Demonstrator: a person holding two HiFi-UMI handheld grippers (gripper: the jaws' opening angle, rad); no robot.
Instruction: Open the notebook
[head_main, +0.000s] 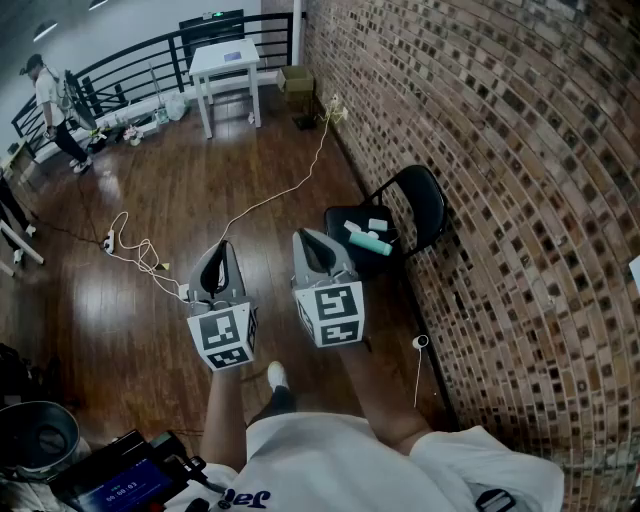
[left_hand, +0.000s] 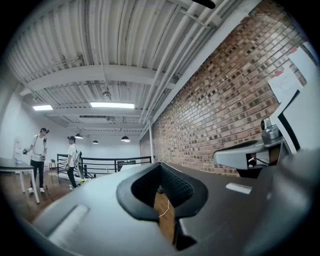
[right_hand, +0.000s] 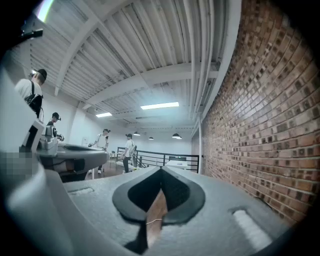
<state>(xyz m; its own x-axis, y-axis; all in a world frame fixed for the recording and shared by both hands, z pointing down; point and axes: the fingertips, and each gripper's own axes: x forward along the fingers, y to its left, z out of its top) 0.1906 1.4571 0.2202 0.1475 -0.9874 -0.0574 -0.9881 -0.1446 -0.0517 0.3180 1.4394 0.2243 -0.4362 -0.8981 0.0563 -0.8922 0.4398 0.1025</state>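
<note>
Head view: left grey two-jaw gripper (head_main: 221, 246) and right grey two-jaw gripper (head_main: 303, 237) both clenched, empty, level over brown wooden floor (head_main: 150, 150). I can't pick out the notebook; maybe it's on the black metal chair (head_main: 420, 195) ahead. Risk: reaching in with the jaws clenched shoves seat clutter off.

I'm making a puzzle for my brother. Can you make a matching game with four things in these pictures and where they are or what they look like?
Things:
1. chair
2. table
3. cable
4. right gripper

Clues:
A. trails across the wooden floor
B. shut, holding nothing
C. black, beside the brick wall
D. white, far off by the railing

Pairs: 1-C, 2-D, 3-A, 4-B
</note>
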